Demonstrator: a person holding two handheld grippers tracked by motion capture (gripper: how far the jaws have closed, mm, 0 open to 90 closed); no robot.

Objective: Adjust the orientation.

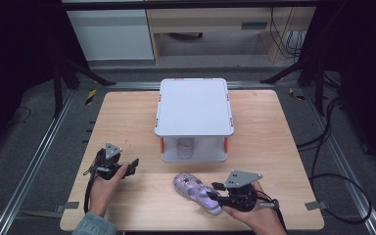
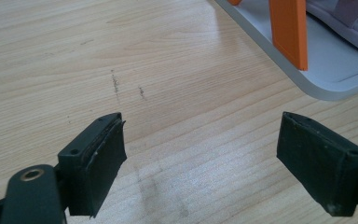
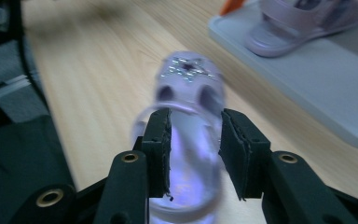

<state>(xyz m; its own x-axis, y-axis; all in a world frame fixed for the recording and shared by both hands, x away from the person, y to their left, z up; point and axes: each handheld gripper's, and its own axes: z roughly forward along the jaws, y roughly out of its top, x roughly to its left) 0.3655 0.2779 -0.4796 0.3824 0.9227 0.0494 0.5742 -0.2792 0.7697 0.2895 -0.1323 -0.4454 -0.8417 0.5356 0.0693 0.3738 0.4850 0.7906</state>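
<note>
A lilac sandal (image 1: 192,188) with a glittery star on its toe (image 3: 189,79) is near the table's front edge, toe turned toward the rack. My right gripper (image 1: 215,192) (image 3: 195,135) is shut on its heel end, one jaw on each side. I cannot tell whether the sandal rests on the wood or hangs just above it. A matching sandal (image 1: 186,147) (image 3: 298,23) stands on the lower tier of a white two-tier rack (image 1: 194,105). My left gripper (image 1: 133,165) (image 2: 205,135) is held open over bare wood, left of the rack, with nothing between its jaws.
The rack has orange posts (image 2: 289,30) and a white base plate (image 2: 326,74) (image 3: 317,88) in the middle of the wooden table (image 1: 122,117). Black stands and cables (image 1: 333,147) lie on the floor around it.
</note>
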